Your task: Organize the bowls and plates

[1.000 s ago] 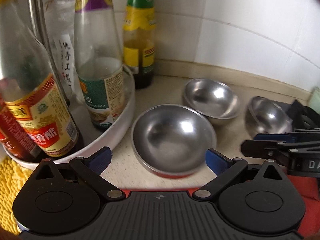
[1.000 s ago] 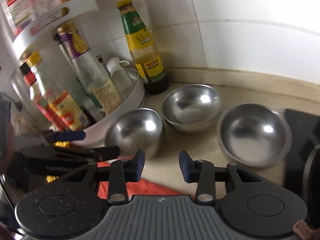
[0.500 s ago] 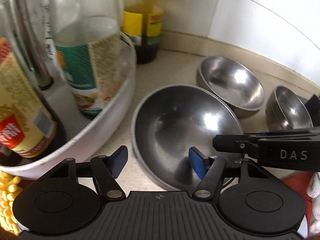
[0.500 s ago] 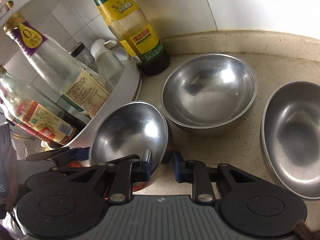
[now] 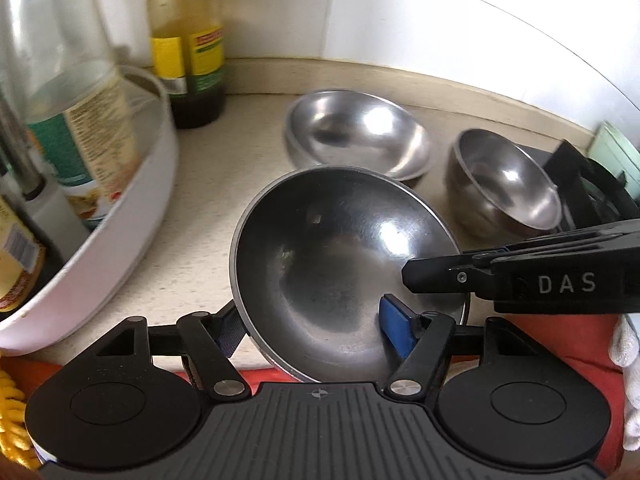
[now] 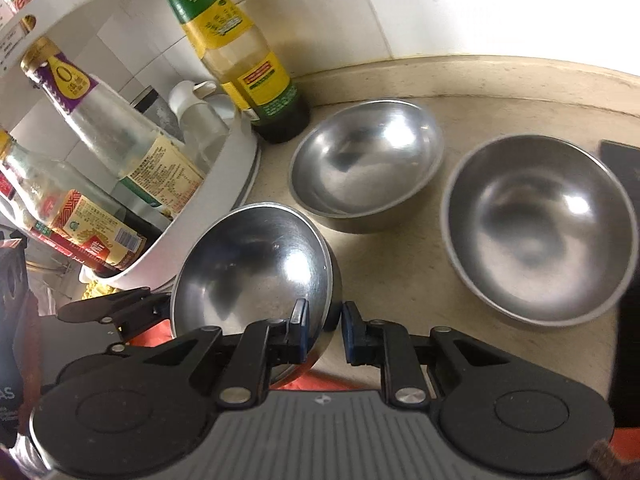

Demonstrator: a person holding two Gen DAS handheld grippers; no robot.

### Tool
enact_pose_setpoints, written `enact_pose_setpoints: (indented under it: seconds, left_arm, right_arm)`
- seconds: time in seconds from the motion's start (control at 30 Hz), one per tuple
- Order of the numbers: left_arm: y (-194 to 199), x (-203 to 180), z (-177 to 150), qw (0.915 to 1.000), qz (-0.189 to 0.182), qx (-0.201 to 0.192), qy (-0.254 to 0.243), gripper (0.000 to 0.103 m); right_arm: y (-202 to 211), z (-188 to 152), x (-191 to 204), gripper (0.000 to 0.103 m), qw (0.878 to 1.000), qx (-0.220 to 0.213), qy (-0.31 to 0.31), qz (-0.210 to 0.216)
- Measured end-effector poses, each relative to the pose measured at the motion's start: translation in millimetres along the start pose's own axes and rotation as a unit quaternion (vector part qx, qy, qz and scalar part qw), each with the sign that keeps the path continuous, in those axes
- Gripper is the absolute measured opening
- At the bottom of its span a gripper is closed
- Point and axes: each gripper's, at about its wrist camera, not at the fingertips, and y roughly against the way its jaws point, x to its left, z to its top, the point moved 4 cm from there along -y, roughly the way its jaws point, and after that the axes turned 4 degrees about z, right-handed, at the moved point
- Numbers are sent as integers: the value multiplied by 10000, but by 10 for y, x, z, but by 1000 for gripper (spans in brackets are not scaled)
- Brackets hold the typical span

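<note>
Bowls (image 6: 256, 268): three steel; sauce bottles (image 6: 240, 56): at least three.

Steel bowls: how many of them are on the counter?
3. One near bowl beside the white rack, one bowl further back by the green-labelled bottle, one bowl on the right. Others may be hidden.

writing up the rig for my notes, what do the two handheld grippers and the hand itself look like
Both are matte black plastic: ribbed grey-black body, two round discs, linkage arms with silver pivot pins, blue finger pads. The left gripper and right gripper match. The right one's side carries white "DAS" lettering. A white knitted glove shows at the edge.
</note>
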Motion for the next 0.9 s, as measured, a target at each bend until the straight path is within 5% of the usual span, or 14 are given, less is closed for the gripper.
enact_pose_setpoints:
  seconds: [0.37, 0.67, 0.9]
  left_arm:
    - [-9, -105, 21, 9998, -27, 33, -204, 87]
    - [254, 123, -13, 9988, 337, -122, -330, 96]
    - [571, 257, 208, 9963, 301, -753, -297, 101]
  right_arm:
    - [78, -88, -169, 21, 9996, 2, -267, -32]
    - [346, -56, -168, 29, 9994, -157, -23, -293]
    - [663, 139, -52, 33, 9961, -624, 461, -420]
